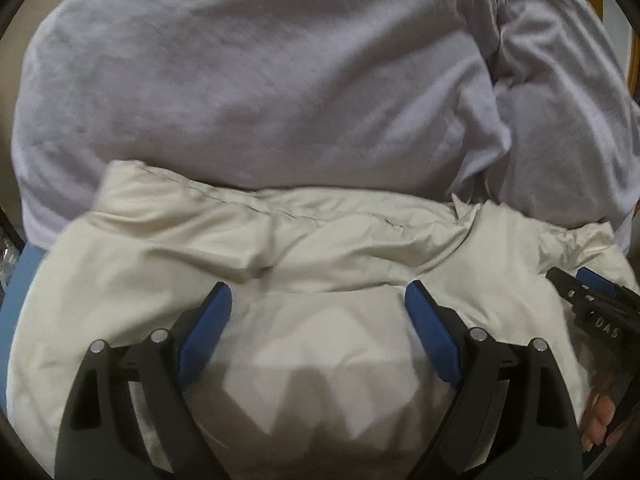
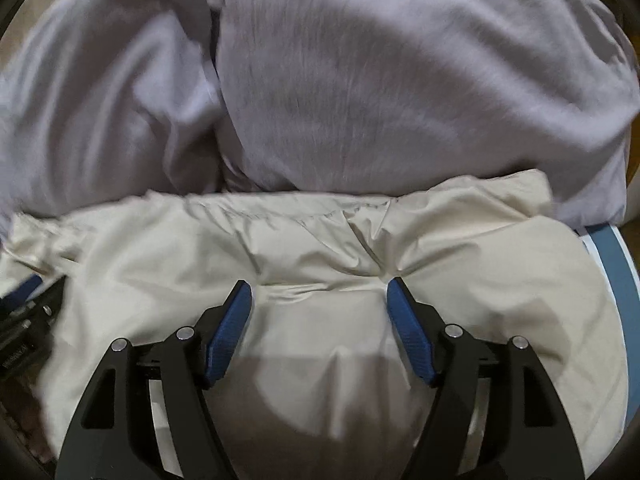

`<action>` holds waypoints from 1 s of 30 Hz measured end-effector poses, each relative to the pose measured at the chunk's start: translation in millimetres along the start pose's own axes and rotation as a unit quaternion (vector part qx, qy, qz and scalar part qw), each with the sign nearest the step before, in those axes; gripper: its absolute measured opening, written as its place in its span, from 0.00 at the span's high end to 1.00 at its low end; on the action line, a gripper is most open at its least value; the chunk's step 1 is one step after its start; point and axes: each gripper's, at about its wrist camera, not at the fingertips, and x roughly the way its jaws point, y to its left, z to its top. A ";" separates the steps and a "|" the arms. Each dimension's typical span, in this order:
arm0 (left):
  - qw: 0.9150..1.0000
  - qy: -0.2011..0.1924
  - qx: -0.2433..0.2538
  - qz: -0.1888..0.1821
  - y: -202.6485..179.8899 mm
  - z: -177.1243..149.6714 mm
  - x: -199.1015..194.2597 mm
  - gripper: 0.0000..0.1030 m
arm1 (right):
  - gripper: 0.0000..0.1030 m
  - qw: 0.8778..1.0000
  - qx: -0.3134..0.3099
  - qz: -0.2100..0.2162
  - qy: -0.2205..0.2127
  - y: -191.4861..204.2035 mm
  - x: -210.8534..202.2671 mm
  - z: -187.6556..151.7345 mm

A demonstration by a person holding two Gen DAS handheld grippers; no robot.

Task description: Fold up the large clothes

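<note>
left gripper [image 1: 318,300] and right gripper [image 2: 319,294] gape wide, empty, over the puffy cream jacket [image 1: 320,240]; its far hem abuts, perhaps overlaps, soft lilac cloth [image 1: 248,80].

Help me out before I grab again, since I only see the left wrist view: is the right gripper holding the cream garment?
Observer: No. The right gripper is open over the cream garment, with nothing pinched between its pads.
Operator: Where does the garment end on that side?
Observer: Its right edge gives way to a blue surface that shows beside it.
</note>
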 end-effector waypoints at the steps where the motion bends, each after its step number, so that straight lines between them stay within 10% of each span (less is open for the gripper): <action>1: 1.000 -0.006 -0.003 0.000 3.0 1.1 -5.9 0.15 | 0.30 1.000 0.004 0.009 -0.007 3.0 -6.6 0.6; 30: 0.999 -0.012 -0.013 0.045 37.6 -5.7 41.2 0.12 | 0.15 0.998 -0.035 0.039 -0.026 59.4 28.4 -26.4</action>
